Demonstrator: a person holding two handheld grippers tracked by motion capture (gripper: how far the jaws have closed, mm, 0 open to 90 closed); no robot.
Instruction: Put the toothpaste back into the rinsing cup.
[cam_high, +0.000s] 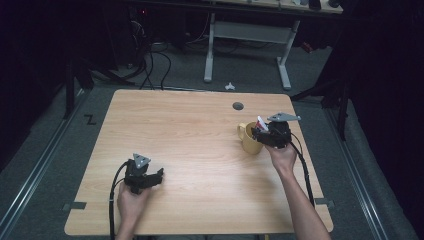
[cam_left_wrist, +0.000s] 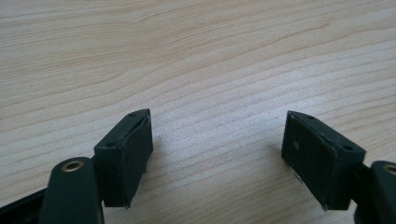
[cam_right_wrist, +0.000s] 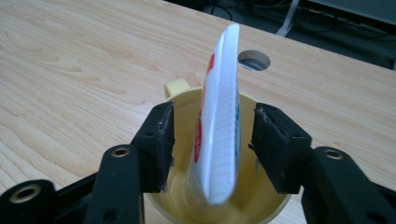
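A yellow mug (cam_high: 248, 140) stands on the right half of the wooden table (cam_high: 190, 150). A white tube with red and blue print (cam_high: 262, 123) stands upright in it, its flat end up. In the right gripper view the tube (cam_right_wrist: 219, 121) rises out of the mug (cam_right_wrist: 180, 88) between my two black pads. A gap shows on each side of it, so my right gripper (cam_right_wrist: 212, 112) is open around the tube, hovering at the mug's rim (cam_high: 265, 134). My left gripper (cam_high: 155, 176) rests low near the front left, open (cam_left_wrist: 217, 116) over bare wood.
A round cable hole (cam_high: 238, 106) sits in the table behind the mug, also in the right gripper view (cam_right_wrist: 254, 59). Beyond the table's far edge stand a white desk frame (cam_high: 210, 50) and loose cables on the floor.
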